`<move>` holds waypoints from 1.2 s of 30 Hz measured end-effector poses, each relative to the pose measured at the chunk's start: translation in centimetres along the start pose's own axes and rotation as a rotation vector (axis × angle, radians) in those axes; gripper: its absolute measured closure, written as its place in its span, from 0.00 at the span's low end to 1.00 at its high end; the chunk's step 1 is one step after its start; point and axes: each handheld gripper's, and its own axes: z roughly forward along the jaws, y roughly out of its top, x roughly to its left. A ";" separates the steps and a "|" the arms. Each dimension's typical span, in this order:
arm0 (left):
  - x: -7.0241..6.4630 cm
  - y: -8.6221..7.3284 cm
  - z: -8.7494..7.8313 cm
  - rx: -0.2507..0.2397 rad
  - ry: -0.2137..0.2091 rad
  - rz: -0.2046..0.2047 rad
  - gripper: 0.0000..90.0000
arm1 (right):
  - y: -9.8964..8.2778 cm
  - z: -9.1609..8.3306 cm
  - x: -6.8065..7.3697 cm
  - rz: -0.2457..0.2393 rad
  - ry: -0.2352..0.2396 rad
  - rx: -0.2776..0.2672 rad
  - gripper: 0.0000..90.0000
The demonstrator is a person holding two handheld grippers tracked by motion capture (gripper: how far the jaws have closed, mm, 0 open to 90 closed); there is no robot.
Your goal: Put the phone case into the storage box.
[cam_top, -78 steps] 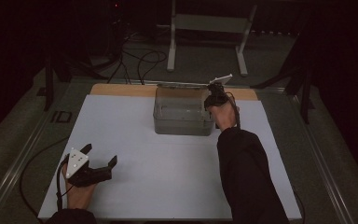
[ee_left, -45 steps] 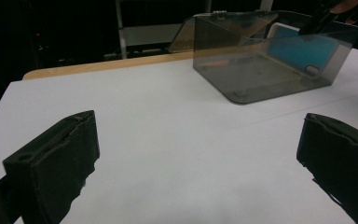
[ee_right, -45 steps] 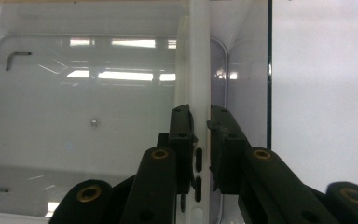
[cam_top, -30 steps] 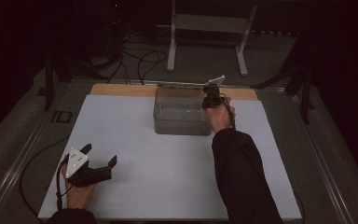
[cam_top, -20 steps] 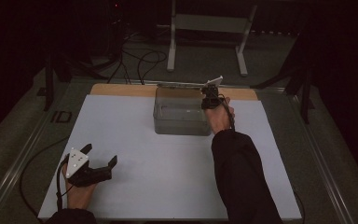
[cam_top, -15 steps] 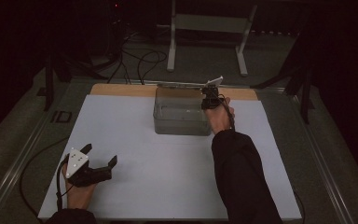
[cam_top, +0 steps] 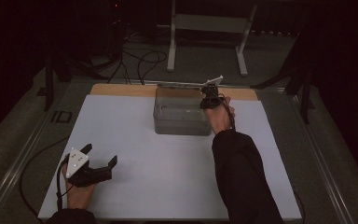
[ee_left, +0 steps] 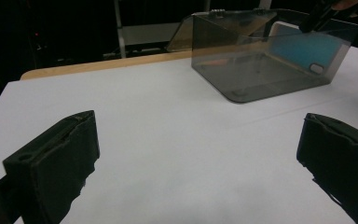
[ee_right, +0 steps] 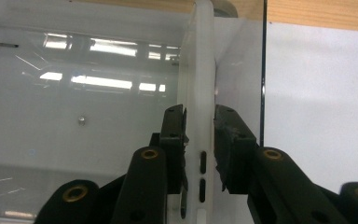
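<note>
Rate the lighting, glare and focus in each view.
High view: dim, room black beyond the table, detail soft. Left gripper view: near jaws slightly blurred, clear bin sharp and evenly lit. Right gripper view: bright, streaks of glare on the bin floor; the right hand-held gripper and the white edge it straddles are in focus.
</note>
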 end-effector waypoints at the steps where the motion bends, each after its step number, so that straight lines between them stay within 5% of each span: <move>1: 0.0 0.0 0.0 0.000 0.000 0.000 0.00 | 0.0 0.0 0.0 -0.007 0.000 -0.004 0.82; 16: 0.0 0.0 -0.1 -0.003 0.001 -0.001 0.00 | -0.2 -1.6 0.2 -0.122 -0.003 -0.089 0.67; 36: 0.0 0.0 -0.1 0.000 0.004 0.002 0.00 | -1.2 -3.1 -1.4 -0.167 0.050 -0.239 0.16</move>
